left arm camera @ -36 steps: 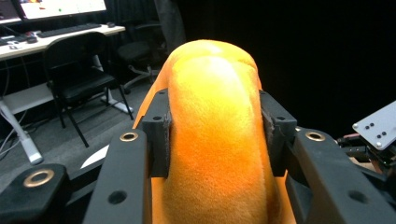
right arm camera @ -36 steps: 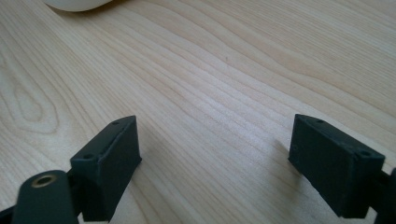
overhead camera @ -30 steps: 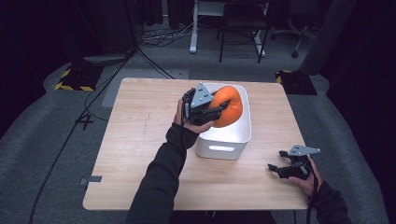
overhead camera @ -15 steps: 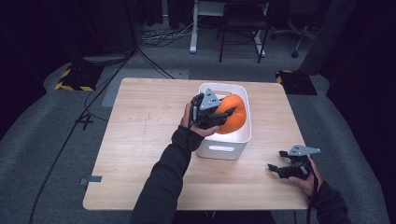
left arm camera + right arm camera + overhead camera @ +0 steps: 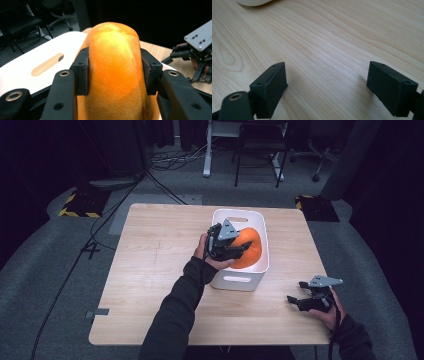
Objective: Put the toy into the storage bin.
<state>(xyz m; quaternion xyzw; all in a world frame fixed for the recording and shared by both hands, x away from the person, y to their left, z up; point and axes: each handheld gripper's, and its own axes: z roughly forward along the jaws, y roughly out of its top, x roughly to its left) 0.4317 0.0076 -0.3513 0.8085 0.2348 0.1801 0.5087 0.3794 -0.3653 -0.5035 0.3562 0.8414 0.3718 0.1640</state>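
A round orange plush toy (image 5: 251, 252) sits low inside the white bin (image 5: 239, 281) at the table's middle. My left gripper (image 5: 241, 248) reaches over the bin's left wall and holds the toy. In the left gripper view the toy (image 5: 115, 50) bulges between both pads (image 5: 83, 72), which still press into its fur; the jaws have just been opening a little. Near the table's front right, my right gripper (image 5: 296, 301) rests open. Its jaws (image 5: 327, 82) stand wide apart over bare wood with nothing between them.
The bin's rim and slot handle (image 5: 47, 64) lie to the left of the toy in the left gripper view. A corner of the bin (image 5: 253, 2) is ahead of the right gripper. Beyond the wooden table (image 5: 150, 270) are cables, a chair and desk legs.
My left gripper has carried the orange toy to the right and down, deeper into the white bin. The right gripper has stayed where it was.
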